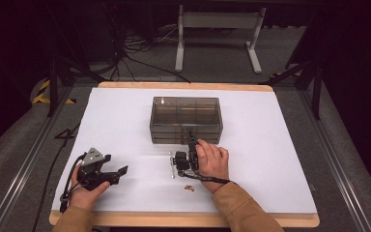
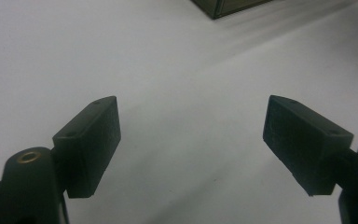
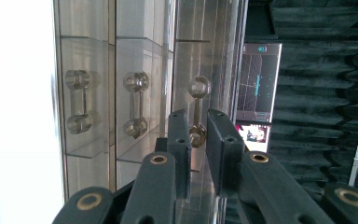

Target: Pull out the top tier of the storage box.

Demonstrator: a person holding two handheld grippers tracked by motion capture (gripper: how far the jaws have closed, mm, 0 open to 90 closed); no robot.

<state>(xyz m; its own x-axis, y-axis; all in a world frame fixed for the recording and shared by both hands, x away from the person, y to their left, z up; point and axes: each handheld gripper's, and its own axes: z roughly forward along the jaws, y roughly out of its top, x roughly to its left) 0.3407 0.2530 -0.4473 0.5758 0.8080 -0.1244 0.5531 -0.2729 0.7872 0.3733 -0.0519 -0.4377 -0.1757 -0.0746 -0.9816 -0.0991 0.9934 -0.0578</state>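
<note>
A clear smoky drawer box (image 1: 186, 116) stands in the middle of the white table (image 1: 270, 159). My right gripper (image 1: 190, 137) reaches its front, held by a hand (image 1: 213, 162). In the right gripper view the box (image 3: 93, 56) shows three clear knobbed handles, and my right gripper (image 3: 199, 135) has its jaws close on either side of the rightmost handle (image 3: 198, 87), with a thin gap still showing. My left gripper (image 1: 117, 164) rests on the table at the front left. Its jaws (image 2: 191, 140) are wide open over bare white surface.
A small brown piece (image 1: 189, 188) and a thin metal part (image 1: 172, 166) lie on the table near the right hand. A corner of the box (image 2: 223, 7) shows in the left gripper view. A white table frame (image 1: 217, 34) stands on the floor behind.
</note>
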